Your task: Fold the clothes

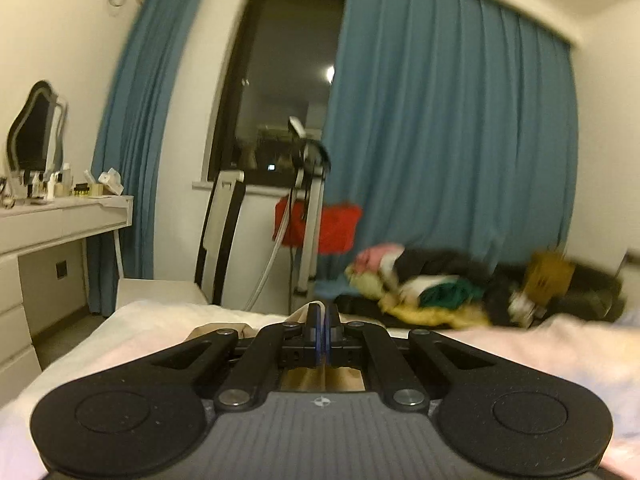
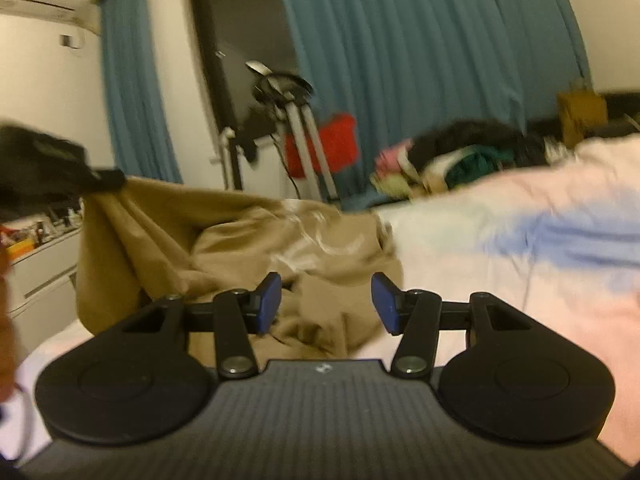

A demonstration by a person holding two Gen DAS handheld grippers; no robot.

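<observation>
A tan garment [image 2: 248,236] lies bunched on the pale bedcover [image 2: 480,240], with one corner pulled up to the left. My left gripper [image 1: 322,312] is shut, and tan cloth [image 1: 216,330] shows at its tips and under its jaws. In the right wrist view the left gripper [image 2: 108,179] appears dark and blurred at the left edge, pinching the raised corner of the garment. My right gripper [image 2: 326,302] hovers low over the bunched middle of the garment. Its blue pads [image 2: 270,300] stand partly apart, with cloth lying between and below them, not visibly pressed.
A heap of mixed clothes [image 1: 432,288] lies on the far side of the bed. A white dresser [image 1: 60,224] with small bottles stands at the left. A white frame with a red bag [image 1: 320,224] stands before the blue curtains [image 1: 440,120].
</observation>
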